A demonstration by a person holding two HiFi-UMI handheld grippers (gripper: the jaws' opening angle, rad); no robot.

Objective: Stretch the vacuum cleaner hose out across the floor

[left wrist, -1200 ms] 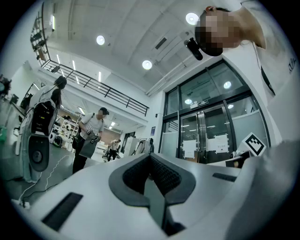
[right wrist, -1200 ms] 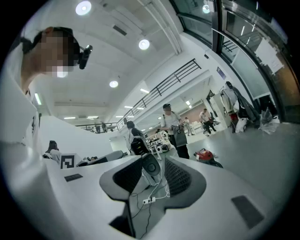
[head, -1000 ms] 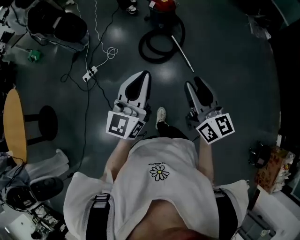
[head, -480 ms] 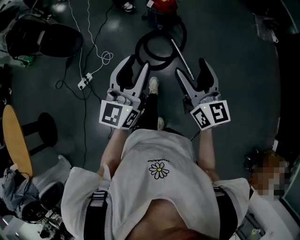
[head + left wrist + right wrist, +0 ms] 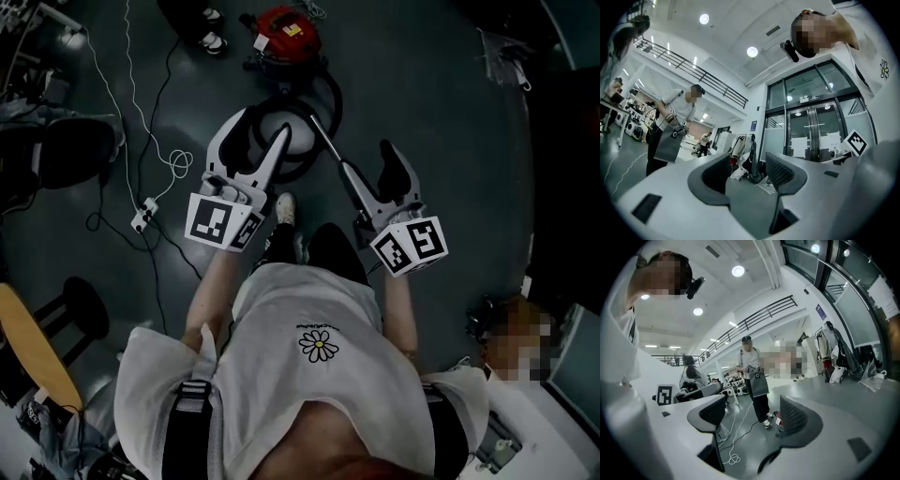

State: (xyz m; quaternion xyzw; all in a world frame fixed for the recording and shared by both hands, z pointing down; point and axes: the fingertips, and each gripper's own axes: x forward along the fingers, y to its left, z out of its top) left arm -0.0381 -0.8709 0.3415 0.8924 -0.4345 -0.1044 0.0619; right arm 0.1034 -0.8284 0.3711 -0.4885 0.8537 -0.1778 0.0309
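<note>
The red vacuum cleaner stands on the dark floor at the top of the head view. Its black hose lies coiled in a loop just in front of it, and a thin metal wand runs out of the loop toward me. My left gripper hovers over the coil's left side and my right gripper to the right of the wand. Both have just been opening and stand open with nothing between the jaws. In the right gripper view the vacuum cleaner peeks out beside the right jaw.
A white cable and a power strip lie on the floor to the left. A bystander stands beyond the vacuum cleaner, shoes showing. A black stool and a wooden tabletop are at lower left. Glass doors lie ahead.
I have walked forward, so the vacuum cleaner and coiled hose are now right under the grippers. Both grippers' jaws have spread from nearly shut to open.
</note>
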